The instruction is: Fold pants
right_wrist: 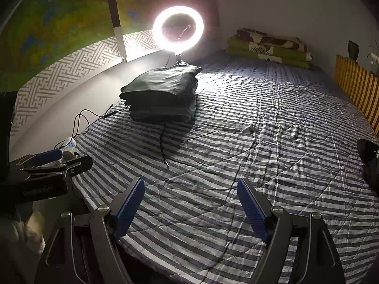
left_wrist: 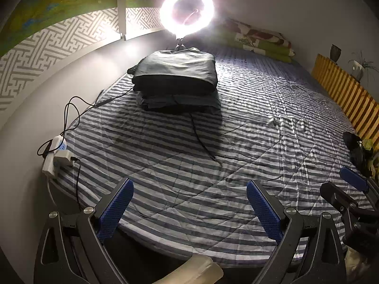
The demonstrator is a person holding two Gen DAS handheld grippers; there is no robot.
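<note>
While both grippers hung over the near edge of the striped bed [left_wrist: 236, 130], the fingers of the left gripper [left_wrist: 189, 189] stood wide apart with nothing between them, and those of the right gripper [right_wrist: 190, 189] were spread just as wide, also empty. The folded pants [left_wrist: 176, 71] sat on top of a stack of dark garments near the far side of the bed, just in front of a glowing ring light [left_wrist: 187, 11], well apart from either gripper. A black cable [right_wrist: 163, 142] trailed from under the stack.
</note>
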